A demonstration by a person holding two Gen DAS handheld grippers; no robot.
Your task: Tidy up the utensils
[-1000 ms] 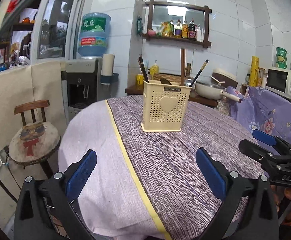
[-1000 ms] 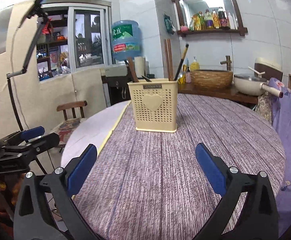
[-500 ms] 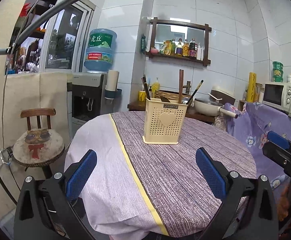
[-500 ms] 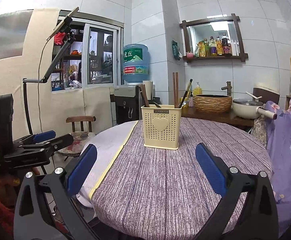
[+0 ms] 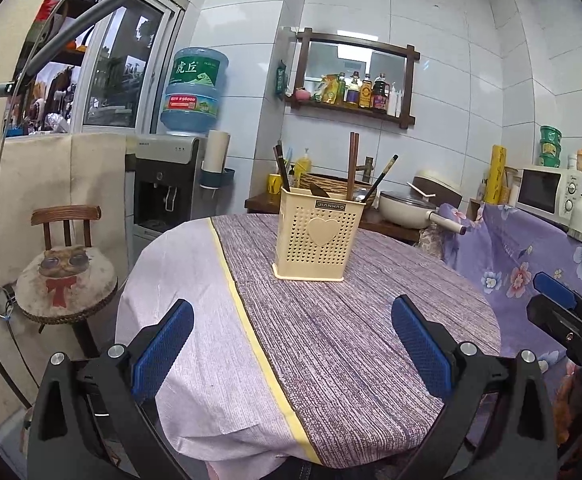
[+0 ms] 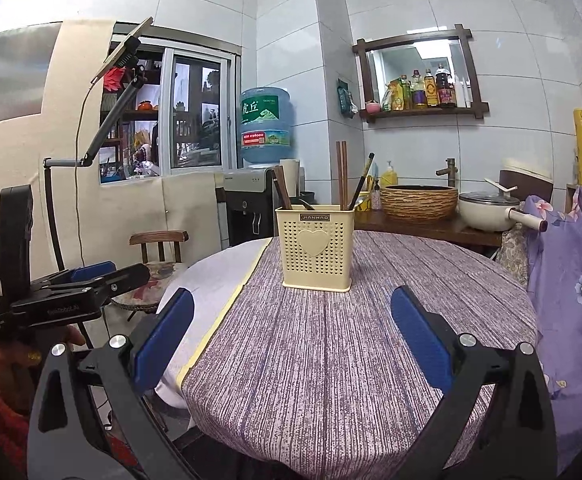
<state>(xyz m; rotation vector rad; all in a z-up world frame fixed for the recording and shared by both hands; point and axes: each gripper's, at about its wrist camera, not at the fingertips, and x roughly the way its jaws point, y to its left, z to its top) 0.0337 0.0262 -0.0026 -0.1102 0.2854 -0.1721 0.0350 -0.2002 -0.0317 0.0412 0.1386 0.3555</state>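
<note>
On the round table [image 5: 371, 360] the cream utensil holder [image 5: 318, 236] stands upright at twelve o'clock from both grippers, chopsticks [image 6: 342, 176] poking out of it, while the left gripper [image 5: 291, 344] and right gripper [image 6: 291, 340] hang released and empty, well short of it.

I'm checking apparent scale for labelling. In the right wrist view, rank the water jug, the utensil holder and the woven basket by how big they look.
Largest to smallest as they look:
1. utensil holder, though it is nearest
2. water jug
3. woven basket
</note>
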